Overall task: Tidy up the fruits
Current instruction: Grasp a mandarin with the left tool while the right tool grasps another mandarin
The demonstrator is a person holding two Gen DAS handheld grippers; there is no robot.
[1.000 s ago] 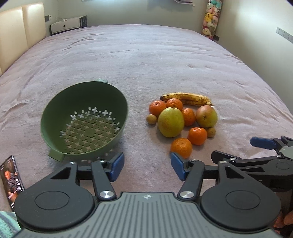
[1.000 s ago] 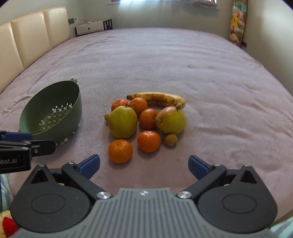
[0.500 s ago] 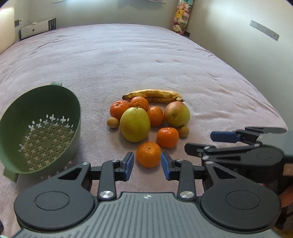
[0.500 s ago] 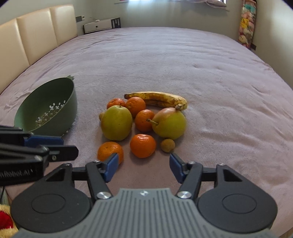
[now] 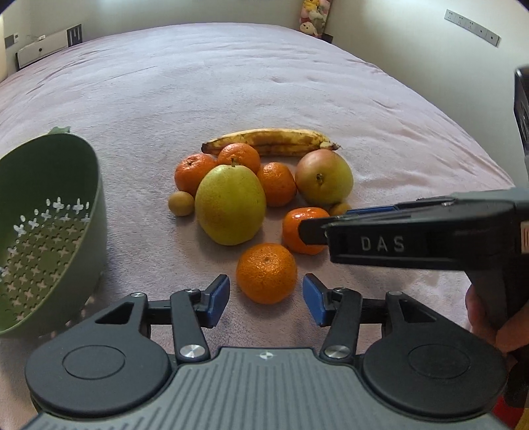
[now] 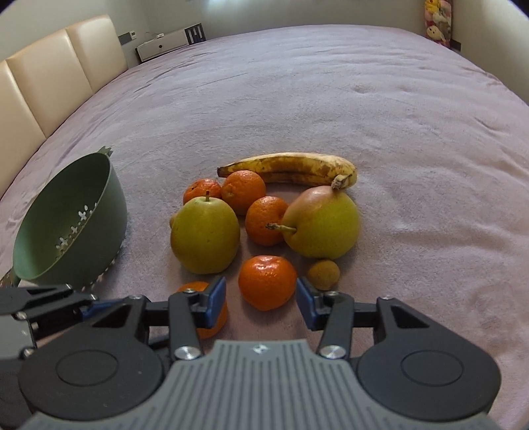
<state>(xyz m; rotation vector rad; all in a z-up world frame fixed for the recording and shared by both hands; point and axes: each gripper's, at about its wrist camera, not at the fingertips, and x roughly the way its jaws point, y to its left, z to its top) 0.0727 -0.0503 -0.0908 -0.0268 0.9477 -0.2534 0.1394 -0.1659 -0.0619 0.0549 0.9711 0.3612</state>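
A pile of fruit lies on the mauve bed cover: a banana [image 5: 274,141], two pears [image 5: 230,204] [image 5: 324,181], several tangerines and two small brown fruits. My left gripper [image 5: 266,294] is open, its blue pads either side of the nearest tangerine [image 5: 266,273] without touching it. My right gripper [image 6: 261,294] is open around another tangerine [image 6: 267,281]; it also shows from the side in the left wrist view [image 5: 334,225]. The green colander [image 5: 39,231] stands empty on the left, also in the right wrist view [image 6: 71,228].
A cream headboard [image 6: 49,82] lines the bed's left side. A white low unit [image 6: 168,41] and stuffed toys [image 6: 436,28] stand by the far wall. A small brown fruit [image 6: 323,274] lies beside my right gripper's right finger.
Both grippers have moved forward and down to the fruit pile. Each now has a tangerine between its fingers. The right gripper's jaws have narrowed.
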